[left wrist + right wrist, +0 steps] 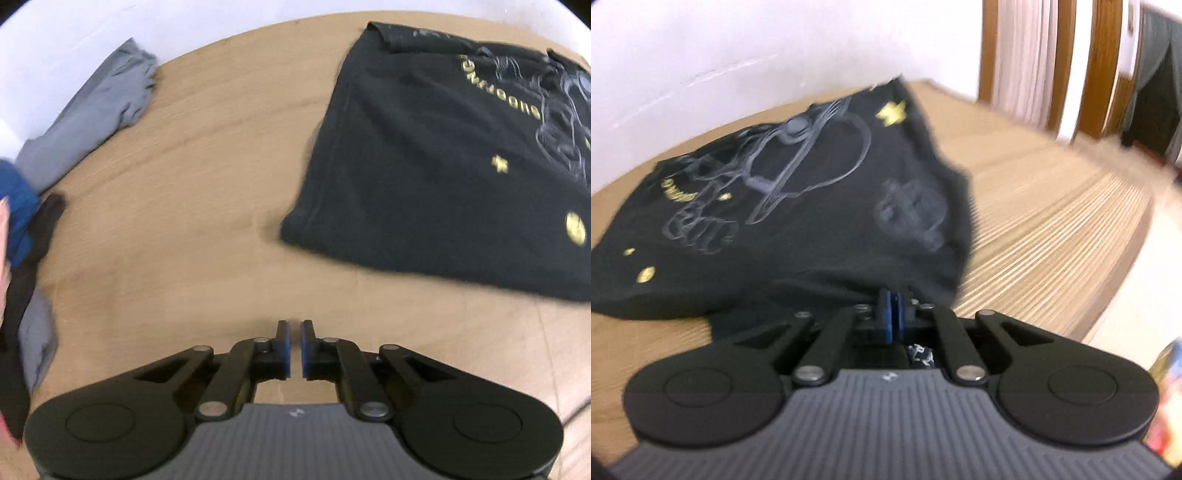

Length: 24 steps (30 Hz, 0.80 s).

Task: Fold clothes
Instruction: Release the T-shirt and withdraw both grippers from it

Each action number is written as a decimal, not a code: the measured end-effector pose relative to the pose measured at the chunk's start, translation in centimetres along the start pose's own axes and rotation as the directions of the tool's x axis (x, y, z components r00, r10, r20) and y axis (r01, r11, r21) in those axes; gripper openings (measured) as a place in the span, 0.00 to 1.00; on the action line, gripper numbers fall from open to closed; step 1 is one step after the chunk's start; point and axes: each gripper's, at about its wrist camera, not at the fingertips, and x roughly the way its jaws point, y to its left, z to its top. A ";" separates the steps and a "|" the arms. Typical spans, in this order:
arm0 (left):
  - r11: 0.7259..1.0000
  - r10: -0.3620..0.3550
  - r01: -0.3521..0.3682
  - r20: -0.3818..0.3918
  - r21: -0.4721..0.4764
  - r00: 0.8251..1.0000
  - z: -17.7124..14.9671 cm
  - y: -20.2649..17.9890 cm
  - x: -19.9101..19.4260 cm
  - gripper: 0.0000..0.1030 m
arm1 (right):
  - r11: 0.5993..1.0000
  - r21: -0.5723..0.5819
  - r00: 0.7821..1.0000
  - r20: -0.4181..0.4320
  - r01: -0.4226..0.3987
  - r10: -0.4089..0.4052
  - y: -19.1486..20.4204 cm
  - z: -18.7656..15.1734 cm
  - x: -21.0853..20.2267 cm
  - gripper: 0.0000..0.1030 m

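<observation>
A black T-shirt with gold and grey print lies on the wooden table, to the upper right in the left wrist view. My left gripper hovers over bare wood short of the shirt's near corner. It is shut, with only a thin slit between its blue pads and nothing in them. In the right wrist view the same T-shirt fills the middle. My right gripper is shut on its near edge, and the fabric rises in a fold toward the pads.
A crumpled grey garment lies at the table's far left edge. A pile of blue cloth and dark and grey clothes sits at the left. A white wall backs the table. Wooden door frames stand beyond its right end.
</observation>
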 end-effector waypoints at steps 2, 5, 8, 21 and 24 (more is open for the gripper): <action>0.997 -0.045 0.045 0.006 -0.068 0.999 -1.6 0.1 -1.0 0.08 | 0.998 -0.017 0.998 0.014 0.066 -0.066 -3.1 1.0 -0.1 0.03; 0.982 -0.110 0.117 0.055 -0.151 0.992 -2.9 -0.6 -2.6 0.16 | 0.995 -0.059 0.996 0.021 0.084 -0.083 -7.0 2.3 0.3 0.06; 0.980 -0.090 0.103 0.085 -0.171 0.992 -3.0 -1.8 -3.9 0.40 | 0.981 -0.188 0.998 0.037 -0.040 0.047 -5.8 3.0 0.4 0.08; 0.985 -0.116 0.137 0.187 -0.107 0.976 -0.4 4.1 -4.4 0.59 | 0.453 -0.552 0.655 -0.244 -0.700 0.715 26.7 -0.3 1.2 0.47; 0.984 -0.138 0.155 0.174 -0.089 0.975 -1.1 7.8 -3.6 0.61 | 0.386 -0.611 0.631 -0.250 -0.691 0.734 34.3 0.1 1.6 0.48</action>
